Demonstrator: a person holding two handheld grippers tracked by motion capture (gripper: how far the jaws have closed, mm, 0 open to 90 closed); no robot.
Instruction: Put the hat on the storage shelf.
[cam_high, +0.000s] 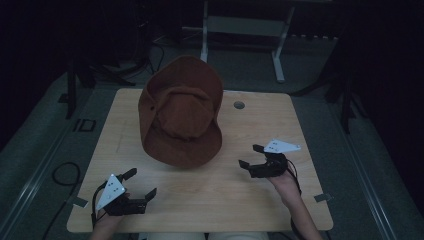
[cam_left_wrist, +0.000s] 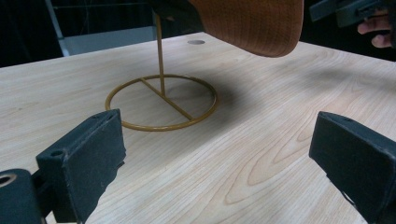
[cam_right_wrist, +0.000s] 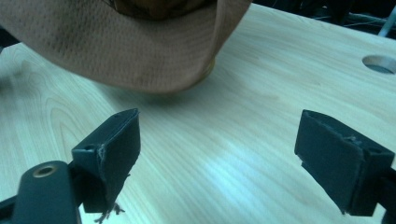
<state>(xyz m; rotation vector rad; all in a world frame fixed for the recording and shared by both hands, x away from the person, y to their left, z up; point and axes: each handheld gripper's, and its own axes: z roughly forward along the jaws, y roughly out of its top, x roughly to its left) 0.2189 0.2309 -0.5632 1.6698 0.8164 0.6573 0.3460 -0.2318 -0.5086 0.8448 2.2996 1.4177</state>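
Perching on gold wire stand (cam_left_wrist: 161, 100): brown floppy wide-brimmed hat (cam_high: 181, 112); both grippers' jaws wide, empty.

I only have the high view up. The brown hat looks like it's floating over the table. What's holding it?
Observer: The hat sits on a thin gold stand; its round wire base rests on the table.
Operator: Is the left gripper touching that base?
Observer: No. The left gripper is open, with bare wood between it and the ring.
Operator: And the right one?
Observer: The right gripper is open too, just short of the hat's drooping brim.
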